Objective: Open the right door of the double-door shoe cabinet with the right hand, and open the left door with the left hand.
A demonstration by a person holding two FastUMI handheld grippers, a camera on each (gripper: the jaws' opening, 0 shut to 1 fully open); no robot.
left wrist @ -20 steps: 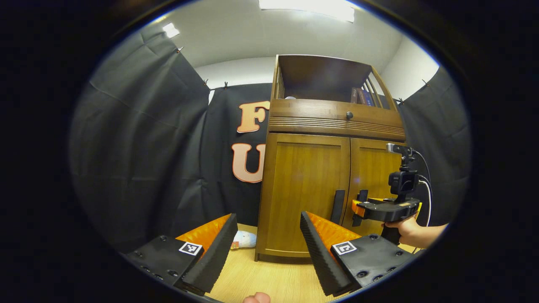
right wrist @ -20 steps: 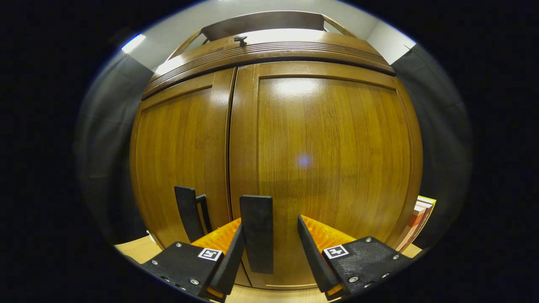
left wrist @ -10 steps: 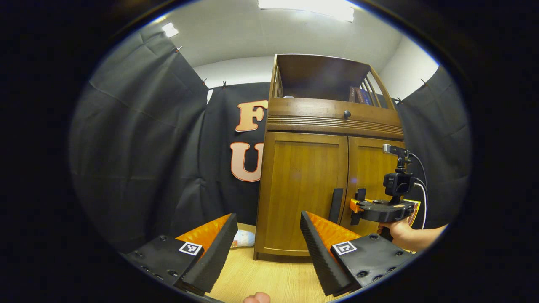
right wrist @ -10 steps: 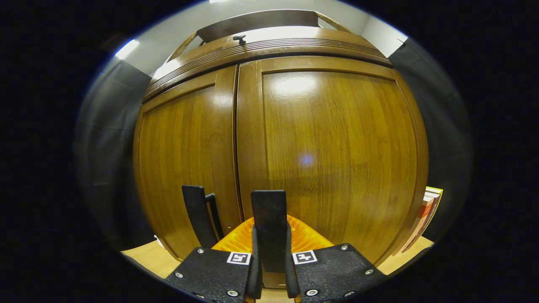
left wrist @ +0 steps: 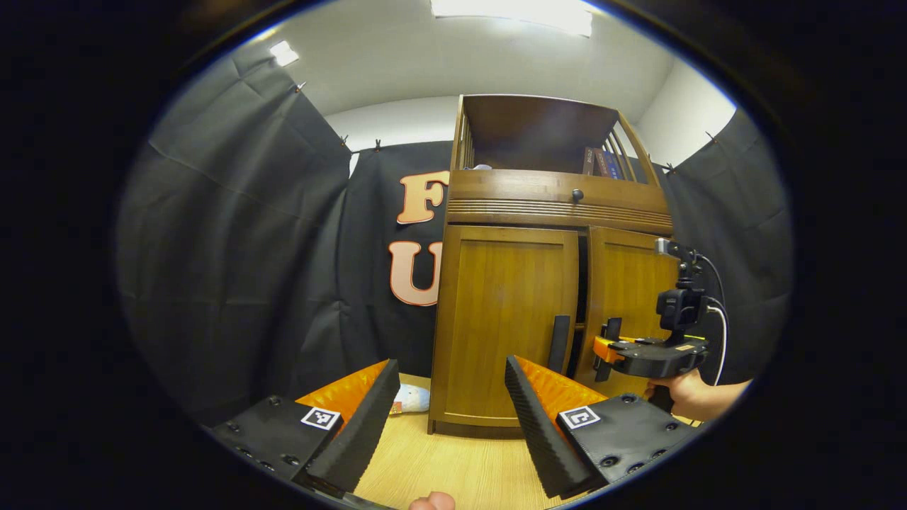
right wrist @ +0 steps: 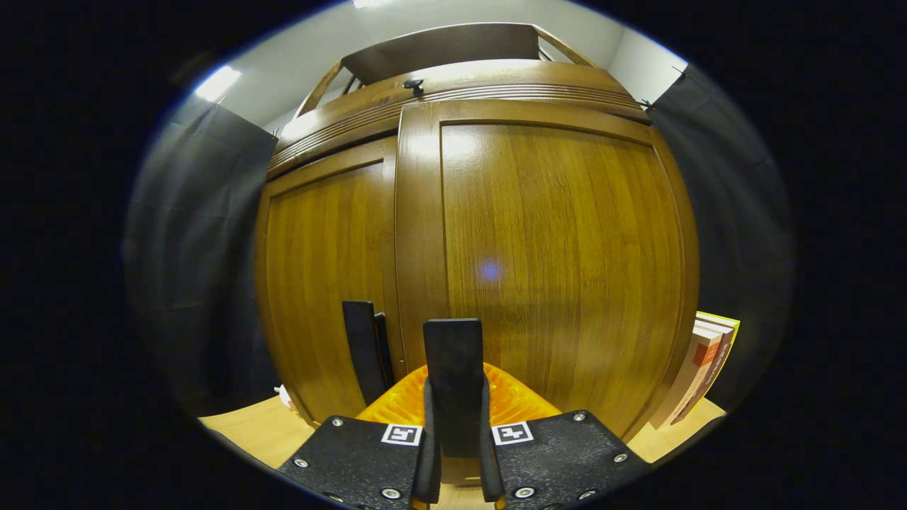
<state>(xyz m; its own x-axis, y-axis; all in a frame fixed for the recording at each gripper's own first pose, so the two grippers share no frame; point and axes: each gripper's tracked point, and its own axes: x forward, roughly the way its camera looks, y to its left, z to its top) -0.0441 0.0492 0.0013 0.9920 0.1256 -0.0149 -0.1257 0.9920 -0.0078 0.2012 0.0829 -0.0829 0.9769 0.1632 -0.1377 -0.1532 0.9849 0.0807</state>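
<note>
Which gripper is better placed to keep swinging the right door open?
Right. The right gripper is shut on the right door handle, with the right door already ajar; the left gripper hangs open, away from the cabinet.

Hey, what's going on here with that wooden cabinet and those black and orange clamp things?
A person holds a two-finger gripper in each hand and is opening a shoe cabinet. The right gripper has its fingers clamped on the black handle of the right door, which stands ajar, with a dark gap between the two doors. The left gripper hangs open, short of the cabinet. The left door is shut, its handle untouched.
</note>
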